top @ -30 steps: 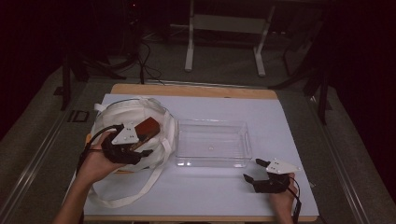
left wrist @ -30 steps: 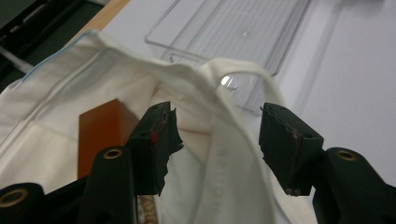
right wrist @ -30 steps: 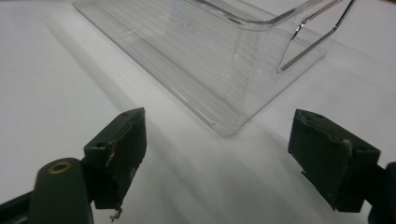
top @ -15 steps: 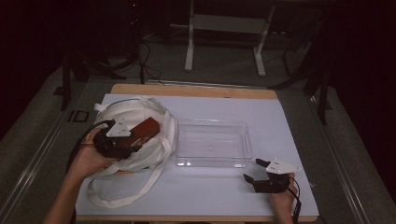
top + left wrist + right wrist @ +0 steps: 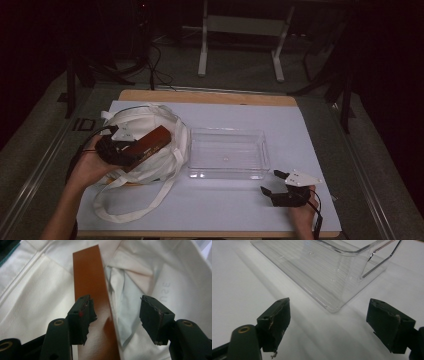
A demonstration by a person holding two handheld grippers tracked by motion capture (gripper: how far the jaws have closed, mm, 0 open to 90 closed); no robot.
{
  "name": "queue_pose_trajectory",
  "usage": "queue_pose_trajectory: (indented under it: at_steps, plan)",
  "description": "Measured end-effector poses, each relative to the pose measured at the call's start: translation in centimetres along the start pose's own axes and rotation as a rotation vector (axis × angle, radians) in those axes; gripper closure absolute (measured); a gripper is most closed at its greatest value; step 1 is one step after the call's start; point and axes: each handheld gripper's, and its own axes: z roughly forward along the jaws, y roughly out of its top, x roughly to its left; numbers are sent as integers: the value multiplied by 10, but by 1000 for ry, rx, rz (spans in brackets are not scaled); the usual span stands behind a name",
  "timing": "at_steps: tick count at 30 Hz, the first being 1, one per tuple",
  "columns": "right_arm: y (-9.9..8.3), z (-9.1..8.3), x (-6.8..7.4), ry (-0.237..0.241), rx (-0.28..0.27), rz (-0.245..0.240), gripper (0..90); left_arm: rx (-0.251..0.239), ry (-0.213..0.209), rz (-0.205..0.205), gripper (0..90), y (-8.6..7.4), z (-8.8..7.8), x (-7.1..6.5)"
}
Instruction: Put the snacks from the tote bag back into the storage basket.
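A pale, smooth sheet covers the table [image 5: 215, 210], with a strip of bare wood showing along its far edge. Ahead of the left gripper [image 5: 131, 145] lies the white cloth bag [image 5: 145, 167], soft and crumpled, its thick woven straps looping loosely on the sheet below the gripper and toward the person. In the left gripper view the cloth [image 5: 37, 290] shows flat stitched seams and sharp folds, with faint grey lettering on a panel just beyond the jaw at the right of that view.

Between the two grippers sits the clear plastic tray [image 5: 227, 152], a rigid rectangle with rounded corners and glossy upright walls; one of its corners [image 5: 329, 306] lies just ahead of the right gripper [image 5: 328, 326], apart from the jaws.

The brown box [image 5: 150, 142] is long, flat and hard-edged, with a smooth reddish face that takes a dull shine. It lies on the bag's cloth, running out ahead of the left gripper. In the left gripper view the box [image 5: 91, 290] passes between the jaws, hard against the left-hand pad, while the other pad stands clear of it over the cloth. These jaws have just been opening, so the box is released rather than pinched.

The right gripper rests low over the sheet, its matte black, chipped pads spread wide with nothing between them.
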Motion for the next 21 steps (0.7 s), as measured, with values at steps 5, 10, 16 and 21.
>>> queue_pose_trajectory:
  at_steps: [5,10,16,21]
  plan:
    - [0,0,0,1,0,0,193,19,6,-15,414,-3,4,5]
    - [0,0,0,0,0,-1,193,53,25,-27,396,-4,8,10]
    - [0,0,0,0,2,-2,193,115,30,-48,365,-5,14,14]
    - [0,0,0,1,2,-1,193,158,12,-86,331,-6,19,19]
